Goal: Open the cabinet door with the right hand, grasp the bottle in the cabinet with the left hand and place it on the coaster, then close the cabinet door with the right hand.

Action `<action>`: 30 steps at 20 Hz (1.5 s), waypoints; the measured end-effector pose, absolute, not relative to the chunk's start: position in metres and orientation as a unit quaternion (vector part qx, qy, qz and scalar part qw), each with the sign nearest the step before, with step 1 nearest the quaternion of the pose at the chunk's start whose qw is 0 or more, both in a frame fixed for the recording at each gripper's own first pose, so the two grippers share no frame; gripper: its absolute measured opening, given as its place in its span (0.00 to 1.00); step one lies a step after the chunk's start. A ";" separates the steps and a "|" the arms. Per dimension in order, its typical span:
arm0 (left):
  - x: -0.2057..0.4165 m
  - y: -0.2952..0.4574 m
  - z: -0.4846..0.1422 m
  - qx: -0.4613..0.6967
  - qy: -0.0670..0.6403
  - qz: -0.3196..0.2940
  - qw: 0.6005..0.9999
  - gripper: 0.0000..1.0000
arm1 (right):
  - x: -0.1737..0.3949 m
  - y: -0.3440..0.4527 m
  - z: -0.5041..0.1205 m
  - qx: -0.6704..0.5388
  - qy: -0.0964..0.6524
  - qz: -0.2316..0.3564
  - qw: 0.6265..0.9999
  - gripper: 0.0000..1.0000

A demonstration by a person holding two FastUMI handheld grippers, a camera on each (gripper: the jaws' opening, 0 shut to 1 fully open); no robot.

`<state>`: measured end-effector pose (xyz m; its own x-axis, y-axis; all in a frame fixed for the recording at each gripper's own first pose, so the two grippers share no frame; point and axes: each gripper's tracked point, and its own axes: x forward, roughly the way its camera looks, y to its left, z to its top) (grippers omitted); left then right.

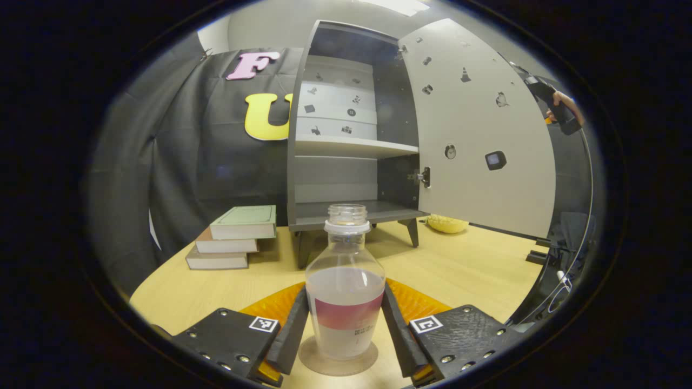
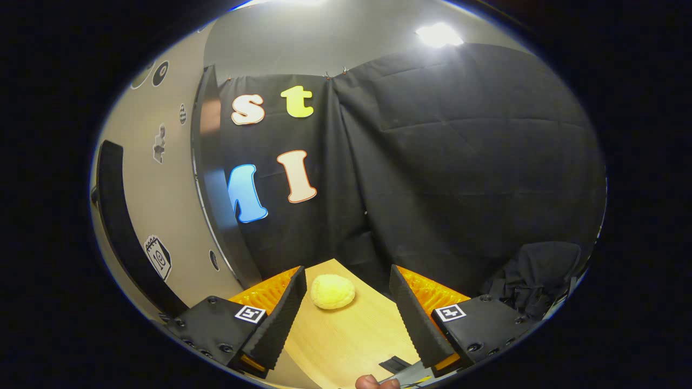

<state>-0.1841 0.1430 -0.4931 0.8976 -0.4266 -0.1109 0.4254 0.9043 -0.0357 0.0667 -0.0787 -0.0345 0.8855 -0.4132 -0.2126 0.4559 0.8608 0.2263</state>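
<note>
Left claw (image 1: 346, 329) brackets the bottle (image 1: 346, 281), fingers against its sides, and the bottle stands on the coaster (image 1: 338, 361) on the tabletop (image 1: 465, 265), in front of the cabinet (image 1: 351, 146). Placing looks nearly done; letting go comes next. Right claw (image 2: 343, 319) hangs open, holding nothing, beside the open cabinet door (image 1: 476, 124), which it must swing closed.

Left view low, facing cabinet (image 1: 351, 135); right beside its door (image 2: 157, 205) (shared).

Black cloth wall (image 2: 459, 162), wooden table (image 1: 459, 265)
</note>
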 end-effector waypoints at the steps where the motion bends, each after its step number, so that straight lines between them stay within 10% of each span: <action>1: -0.185 0.145 -0.496 -0.008 0.059 -0.217 0.974 0.71 | 0.065 -0.080 -0.034 0.139 0.077 -0.230 0.960 0.92; 14: -0.186 0.160 -0.495 -0.025 0.073 -0.216 0.973 0.82 | 0.054 -0.068 -0.059 0.101 0.097 -0.238 0.961 0.98; 30: -0.194 0.170 -0.350 -0.033 0.020 -0.224 0.974 0.84 | 0.030 -0.068 -0.081 0.095 0.108 -0.248 0.958 0.98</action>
<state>-0.1938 0.1697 -0.3503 0.8991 -0.4371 -0.0242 0.4345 0.8977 -0.0733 0.0300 -0.0678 -0.0808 0.8536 -0.4550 -0.2534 0.4960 0.8587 0.1288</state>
